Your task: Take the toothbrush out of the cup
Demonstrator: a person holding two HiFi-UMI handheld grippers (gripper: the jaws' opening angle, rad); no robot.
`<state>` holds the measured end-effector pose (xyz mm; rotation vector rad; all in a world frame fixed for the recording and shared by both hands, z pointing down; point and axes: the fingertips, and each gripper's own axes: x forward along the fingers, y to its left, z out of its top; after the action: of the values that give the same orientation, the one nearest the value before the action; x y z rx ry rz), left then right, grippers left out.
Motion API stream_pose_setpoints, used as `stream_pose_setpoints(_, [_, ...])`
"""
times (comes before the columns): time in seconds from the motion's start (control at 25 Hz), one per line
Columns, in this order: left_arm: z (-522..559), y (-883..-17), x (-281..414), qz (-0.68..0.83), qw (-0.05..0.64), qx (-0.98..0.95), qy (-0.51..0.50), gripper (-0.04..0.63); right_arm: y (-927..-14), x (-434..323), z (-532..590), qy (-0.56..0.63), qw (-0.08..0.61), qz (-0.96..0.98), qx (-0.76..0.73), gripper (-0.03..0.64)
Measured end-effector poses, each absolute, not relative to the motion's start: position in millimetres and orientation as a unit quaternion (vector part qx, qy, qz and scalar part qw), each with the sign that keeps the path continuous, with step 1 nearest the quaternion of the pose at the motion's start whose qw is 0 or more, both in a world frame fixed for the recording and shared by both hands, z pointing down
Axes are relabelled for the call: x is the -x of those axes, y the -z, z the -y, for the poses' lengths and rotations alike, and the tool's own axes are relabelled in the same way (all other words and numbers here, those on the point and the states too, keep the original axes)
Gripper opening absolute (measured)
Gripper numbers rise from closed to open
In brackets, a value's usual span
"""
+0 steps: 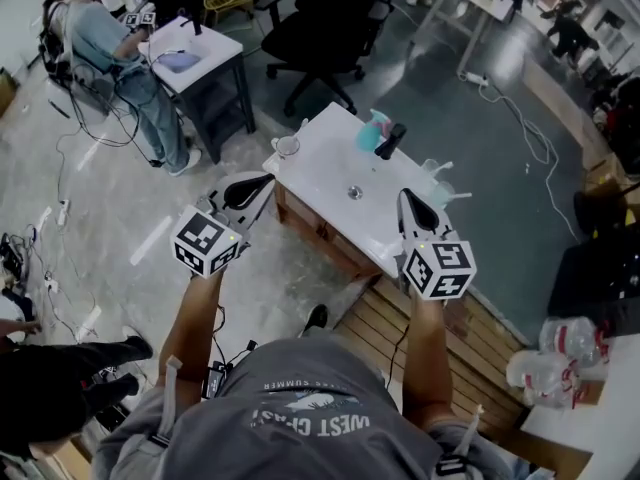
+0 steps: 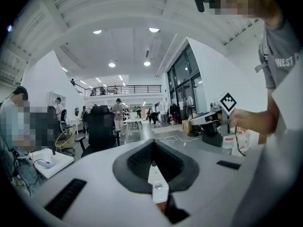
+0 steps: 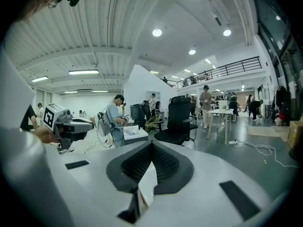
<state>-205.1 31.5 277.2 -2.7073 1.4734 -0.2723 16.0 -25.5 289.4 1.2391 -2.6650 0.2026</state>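
As seen in the head view, the teal cup (image 1: 372, 133) stood on the white table (image 1: 320, 178) with the dark toothbrush (image 1: 391, 138) leaning out of it, its upper end tipped right. It lay ahead of the right gripper (image 1: 405, 198), nearer to it than to the left gripper (image 1: 262, 181). Left gripper view: jaws together, nothing between them; cup out of frame. Right gripper view: jaws likewise closed and empty; no cup seen.

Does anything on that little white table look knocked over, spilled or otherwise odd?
Nothing stands out. The teal cup and the glass both seem to stand upright on the white table, and no spill shows on its top.
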Motion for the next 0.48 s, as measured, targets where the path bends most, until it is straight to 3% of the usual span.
stream_pose_setpoints(0.48, [37.0,-290.3,190.8,-0.495,0.016,0.861,0.113,-0.001,-300.4,-34.3,90.9,-0.077,0.089,0.909,-0.4,0.01])
